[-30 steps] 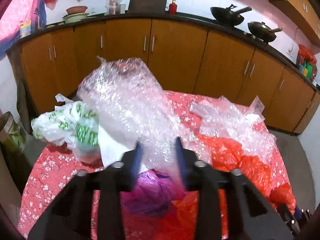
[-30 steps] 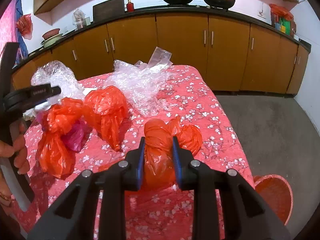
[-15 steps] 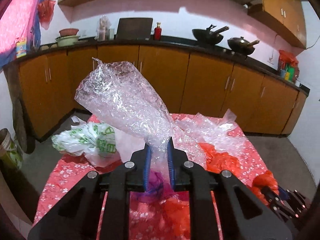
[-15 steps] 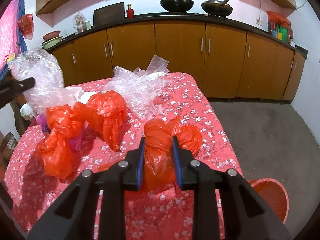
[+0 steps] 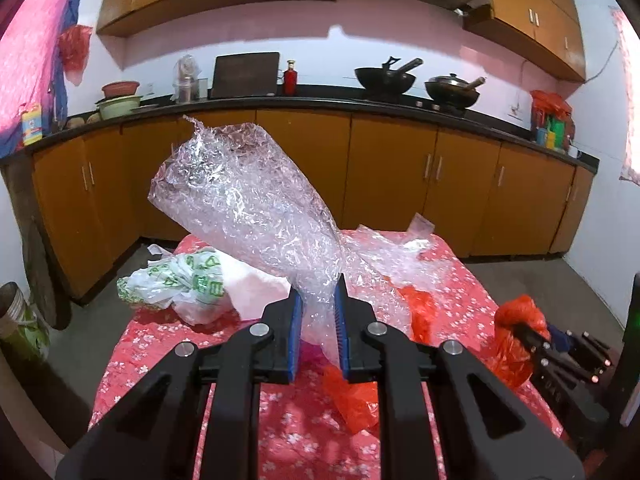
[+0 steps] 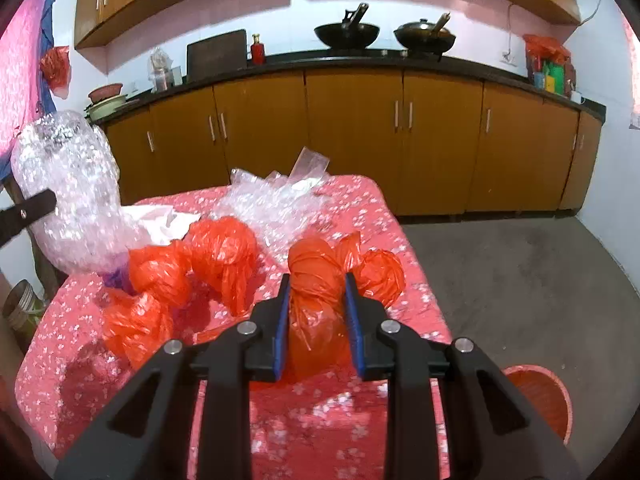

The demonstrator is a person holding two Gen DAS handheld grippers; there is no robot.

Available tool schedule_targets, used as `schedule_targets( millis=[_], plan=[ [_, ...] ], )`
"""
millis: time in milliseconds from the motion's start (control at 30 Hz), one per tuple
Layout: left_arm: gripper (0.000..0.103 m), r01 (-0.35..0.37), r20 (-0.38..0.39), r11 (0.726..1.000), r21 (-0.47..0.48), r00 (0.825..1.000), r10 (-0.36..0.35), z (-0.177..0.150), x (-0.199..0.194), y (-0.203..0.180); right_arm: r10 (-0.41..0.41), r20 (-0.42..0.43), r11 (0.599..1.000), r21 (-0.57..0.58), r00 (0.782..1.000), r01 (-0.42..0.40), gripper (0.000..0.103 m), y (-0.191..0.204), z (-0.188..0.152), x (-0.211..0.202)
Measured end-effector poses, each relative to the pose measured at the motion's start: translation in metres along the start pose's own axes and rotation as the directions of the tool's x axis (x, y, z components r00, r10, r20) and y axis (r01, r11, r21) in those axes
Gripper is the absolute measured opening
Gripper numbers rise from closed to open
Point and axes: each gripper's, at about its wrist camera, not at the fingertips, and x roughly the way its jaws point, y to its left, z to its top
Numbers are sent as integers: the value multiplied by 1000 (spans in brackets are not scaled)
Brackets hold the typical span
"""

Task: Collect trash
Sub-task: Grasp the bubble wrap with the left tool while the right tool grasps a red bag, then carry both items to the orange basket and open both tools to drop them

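I take the table [image 6: 400, 216] with its red flowered cloth as my landmark; the trash is heaped across its middle and far side, and the red bin [image 6: 540, 396] sits on the floor off its near right corner. Largest in hand is the bubble wrap [image 5: 240, 200]: my left gripper [image 5: 318, 320] has its jaws pinched together on the narrow lower end, and the sheet stands up and fans out to the upper left, clear of the table. My right gripper [image 6: 316, 312] is clamped on a knotted orange bag [image 6: 316, 280], whose long axis runs straight away from me between the pads; it looks just raised off the cloth. The bin lies down and to the right of that gripper, so I judge the right hand far nearer to it. More orange bags [image 6: 224, 252] and a white and green bag [image 5: 180, 284] remain on the table.
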Motion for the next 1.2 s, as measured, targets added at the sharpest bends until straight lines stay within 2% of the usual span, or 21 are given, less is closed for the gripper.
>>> schedule_targets(
  millis=[300,567,733,1033,1200],
  plan=[
    [15,29,20,999,41,999,-30,2,-13,-27,-19,47,998,55,999,17,25,-33,7,-30],
    [15,-20,71,999,46,997,17,17,-28,-21,-20,55,997,79,998,16,25,-48,3,-38],
    [15,-19,78,998,53,997,15,23,-36,-22,-26,69,996,91,997,20,25,-56,3,-44],
    [15,105,39,989,103,993,-109,11,-38,-66,-94,96,991,106,991,84,25,-89,-7,-67],
    [15,203,3,970,133,979,-206,0,-36,-108,-168,102,979,136,981,153,25,-129,-20,-84]
  ],
)
